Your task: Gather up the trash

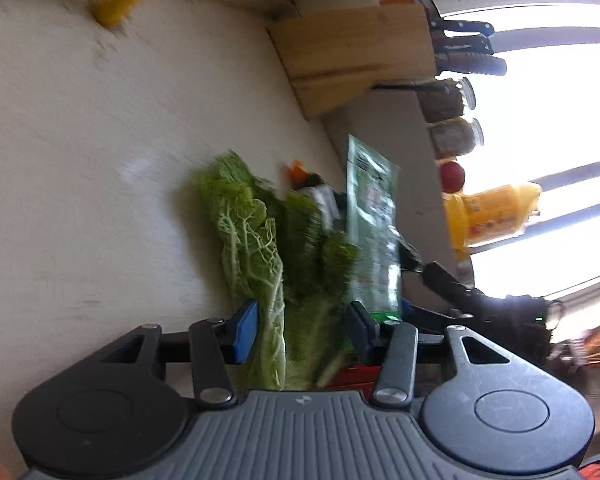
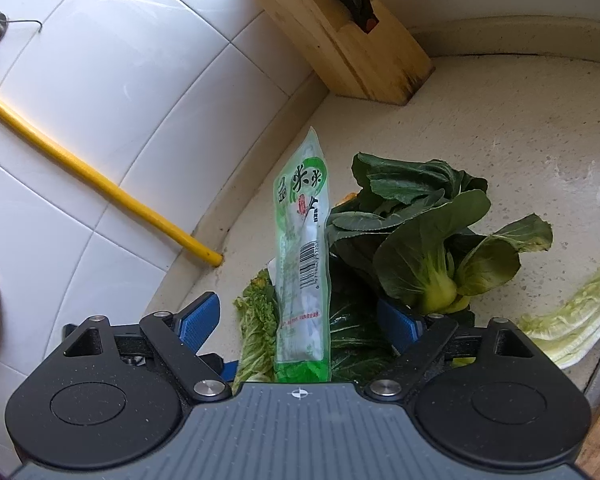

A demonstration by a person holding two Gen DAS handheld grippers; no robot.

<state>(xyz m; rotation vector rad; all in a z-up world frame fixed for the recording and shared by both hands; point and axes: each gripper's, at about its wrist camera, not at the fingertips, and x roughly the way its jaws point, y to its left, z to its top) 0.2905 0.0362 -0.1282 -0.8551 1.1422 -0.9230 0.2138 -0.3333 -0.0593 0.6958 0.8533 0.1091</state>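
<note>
The green-printed plastic wrapper point(image 2: 302, 264) stands on end between the wide-spread fingers of the right gripper point(image 2: 300, 320), touching neither pad, its top reaching ahead toward the wooden knife block point(image 2: 340, 36). It looks empty, light and crinkly, probably slippery, so pinching its flat lower half near the barcode seems the surest hold. Just beside it, right of the gripper's centre, sits a bok choy point(image 2: 432, 240); a frilly cabbage leaf point(image 2: 256, 320) lies low on the left.

The left gripper point(image 1: 300, 324), jaws also apart and gripping nothing, shows the wrapper point(image 1: 372, 224) edge-on by its right finger, cabbage between the fingers, and spice jars point(image 1: 456, 120) with a yellow bottle point(image 1: 492, 212) beyond. Only the right view shows the tiled wall point(image 2: 100, 60) and the yellow pipe point(image 2: 100, 184) running its full length.
</note>
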